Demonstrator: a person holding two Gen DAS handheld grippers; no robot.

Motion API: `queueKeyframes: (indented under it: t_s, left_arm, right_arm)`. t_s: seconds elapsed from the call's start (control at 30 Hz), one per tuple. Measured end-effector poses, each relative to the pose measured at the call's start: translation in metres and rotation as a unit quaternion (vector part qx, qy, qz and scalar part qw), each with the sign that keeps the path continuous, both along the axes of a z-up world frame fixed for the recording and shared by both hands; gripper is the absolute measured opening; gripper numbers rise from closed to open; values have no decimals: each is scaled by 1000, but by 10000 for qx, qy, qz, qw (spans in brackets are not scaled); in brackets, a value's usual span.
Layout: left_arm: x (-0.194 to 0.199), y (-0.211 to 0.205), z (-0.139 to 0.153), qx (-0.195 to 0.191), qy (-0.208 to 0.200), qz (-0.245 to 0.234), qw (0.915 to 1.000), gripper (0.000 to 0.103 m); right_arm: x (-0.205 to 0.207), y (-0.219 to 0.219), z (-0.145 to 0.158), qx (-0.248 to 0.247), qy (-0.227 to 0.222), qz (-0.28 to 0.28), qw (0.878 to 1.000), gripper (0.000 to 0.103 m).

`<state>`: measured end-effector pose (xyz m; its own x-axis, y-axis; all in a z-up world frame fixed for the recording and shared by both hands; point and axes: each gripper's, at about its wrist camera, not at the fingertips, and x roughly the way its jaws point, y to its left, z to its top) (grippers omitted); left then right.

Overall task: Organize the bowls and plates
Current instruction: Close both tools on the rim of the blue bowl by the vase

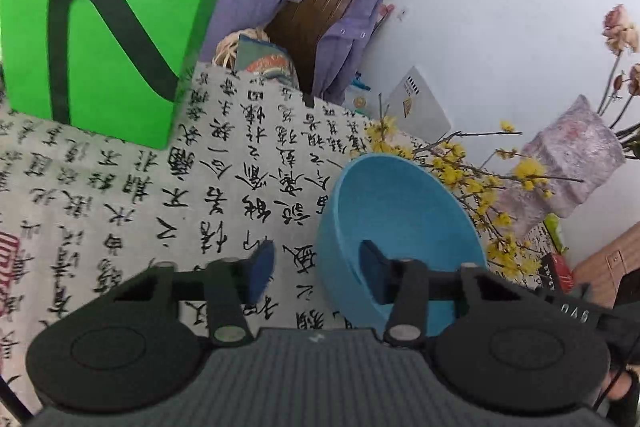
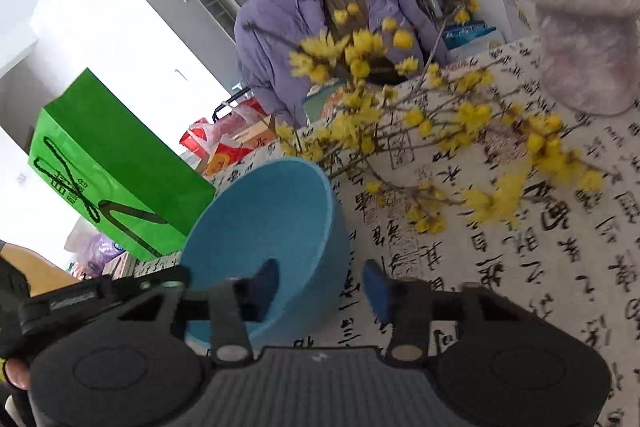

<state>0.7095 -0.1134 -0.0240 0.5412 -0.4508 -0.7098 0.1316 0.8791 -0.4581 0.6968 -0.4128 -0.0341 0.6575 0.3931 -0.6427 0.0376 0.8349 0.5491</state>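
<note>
On the desk (image 1: 120,195): cloth printed with black brush calligraphy and a red seal; characters not legible to me.
Green bag (image 1: 100,19): black drawn lettering, unreadable.
Blue bowl (image 1: 404,227): tilted, mouth turned toward both cameras, beside yellow flower branches (image 2: 400,107).
Left gripper (image 1: 316,275): jaws apart, straddling the bowl's rim, one pad inside.
Right gripper (image 2: 320,283): jaws apart, straddling the opposite rim likewise.

The left tongs (image 1: 316,273) stand open astride the near rim of the blue bowl (image 1: 400,227), one pad inside it, on the desk (image 1: 120,195) with calligraphy cloth, near yellow flowers (image 1: 460,171).
</note>
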Motion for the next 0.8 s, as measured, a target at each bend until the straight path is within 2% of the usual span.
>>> queueKeyframes:
  t_s: [0.03,0.13,0.23,0.43,0.6,0.8]
  left_arm:
    - [3,0,-2,-73,71,8,9999,38]
    - [6,-1,-4,-243,107,-92,9996,18]
    - [3,-2,1,-150,42,-51,9999,17]
    - [-12,5,22,-199,48,-58,9998,17]
    - [-38,9,53,-173,84,-117,9997,17]
    - [-93,7,102,40,-14,-112,9999,17]
  right_arm:
    - [1,3,-1,-16,9,51,10000,31]
    - [3,9,0,-83,-41,91,9999,29]
    - [2,10,4,-122,1,124,9998,26]
    - [-8,11,21,-94,19,132,9999,24]
    - [-34,14,55,-165,-38,212,9996,24]
    - [-82,16,107,-174,-150,306,9993,24]
